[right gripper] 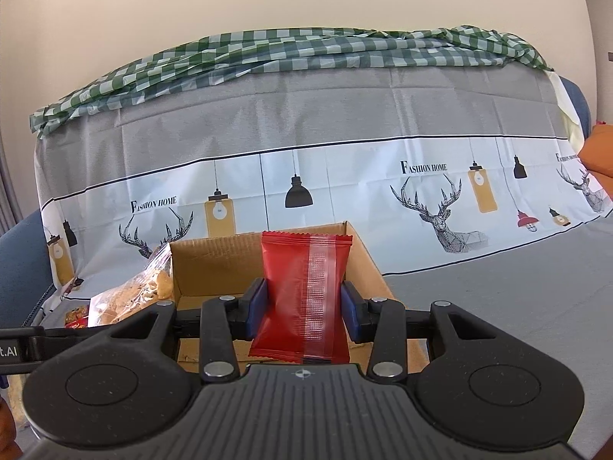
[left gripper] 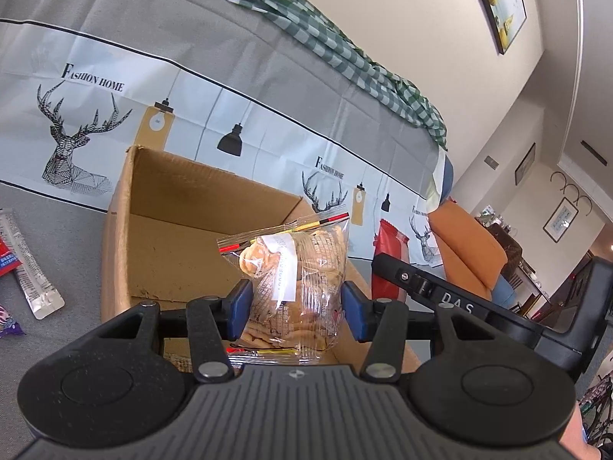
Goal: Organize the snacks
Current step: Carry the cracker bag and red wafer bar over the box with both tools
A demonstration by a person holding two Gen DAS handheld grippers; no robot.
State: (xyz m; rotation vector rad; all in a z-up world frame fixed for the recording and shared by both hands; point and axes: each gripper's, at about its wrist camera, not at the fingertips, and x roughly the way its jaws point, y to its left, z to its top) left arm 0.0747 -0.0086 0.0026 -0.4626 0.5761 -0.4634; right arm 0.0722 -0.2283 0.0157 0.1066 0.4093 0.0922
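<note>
My left gripper (left gripper: 293, 308) pinches the clear cracker bag (left gripper: 295, 280) above the open cardboard box (left gripper: 153, 230); my right gripper (right gripper: 302, 308) pinches the red snack packet (right gripper: 302, 299) over that box (right gripper: 214, 264).

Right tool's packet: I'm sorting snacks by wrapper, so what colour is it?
Red, with a paler translucent seam strip: the packet, clearest in the right wrist view.
</note>
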